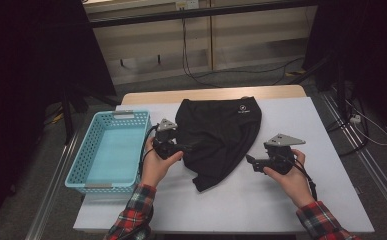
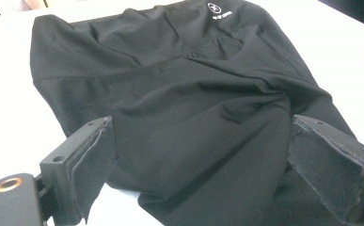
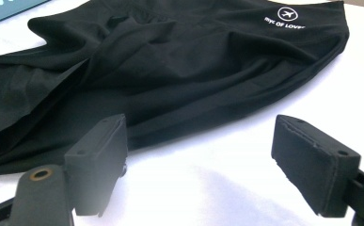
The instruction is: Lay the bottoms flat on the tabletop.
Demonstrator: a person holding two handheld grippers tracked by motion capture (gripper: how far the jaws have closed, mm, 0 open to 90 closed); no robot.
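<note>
Crumpled black stretch-fabric garment (image 1: 220,137) lies mid-desk, right of the light-blue plastic basket (image 1: 108,150); left gripper (image 2: 198,174) and right gripper (image 3: 198,165) flank it, jaws apart, empty; cloth looks light, limp, slippery, so best pinched at hem edges.

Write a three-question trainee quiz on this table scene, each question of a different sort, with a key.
1. True or false: the left gripper is clamped on the black garment.
2. Which side of the garment is the blue basket on in the high view: A right, B left, C behind?
3. Fill in: the right gripper has its jaws ____ above the white table cover.

Key: 1 false, its jaws stand open around the cloth's edge; 2 B; 3 open.
</note>
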